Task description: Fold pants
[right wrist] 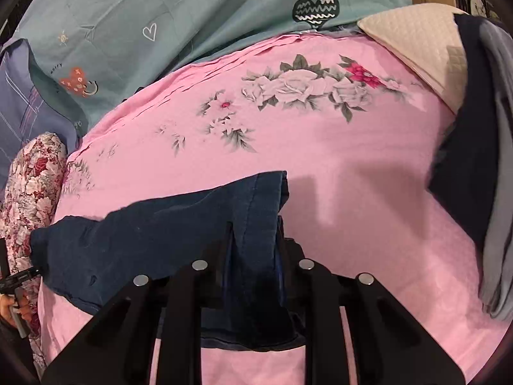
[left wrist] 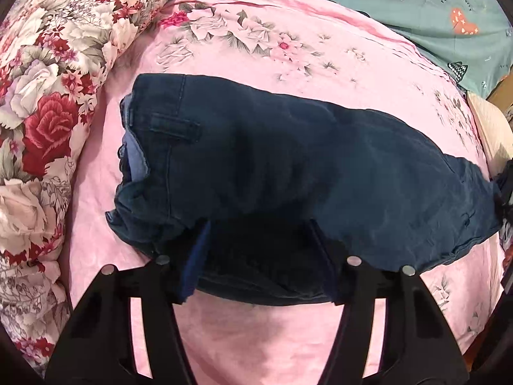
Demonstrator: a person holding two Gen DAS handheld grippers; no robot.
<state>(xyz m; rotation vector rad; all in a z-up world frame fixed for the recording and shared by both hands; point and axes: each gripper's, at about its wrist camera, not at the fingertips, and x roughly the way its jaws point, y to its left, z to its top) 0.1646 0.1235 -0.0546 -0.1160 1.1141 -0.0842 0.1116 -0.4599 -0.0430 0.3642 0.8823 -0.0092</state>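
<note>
Dark navy cotton pants [left wrist: 288,166] lying folded lengthwise on the pink floral bedsheet [left wrist: 288,48], waistband and back pocket toward 9 o'clock in the left wrist view, legs running off toward 3 o'clock. Left gripper [left wrist: 259,224] low at 6 o'clock, black fingers [left wrist: 192,256] spread about halfway, near edge of the pants bunched between them; pads not clearly pressing on the cloth, so no firm grip seen. Right gripper [right wrist: 256,234] at 6 o'clock in the right wrist view, fingers [right wrist: 290,247] drawn narrow and clamped on the hem end of the pants [right wrist: 192,224], a strip of fabric pinched between the pads and hanging down toward 6 o'clock. Rest of the legs trailing from there toward 9 o'clock across the bedsheet [right wrist: 352,166]. Red-and-white floral quilt [left wrist: 48,96] heaped at 9 o'clock in the left view, touching the sheet's edge. Teal printed pillowcase with hearts [right wrist: 192,16] at 12 o'clock in the right view, cream quilted cushion [right wrist: 413,41] at 2 o'clock, dark and grey garments [right wrist: 481,160] piled at 3 o'clock, well apart from the pants. Part of the other gripper and a hand [right wrist: 12,304] visible at 8 o'clock.
</note>
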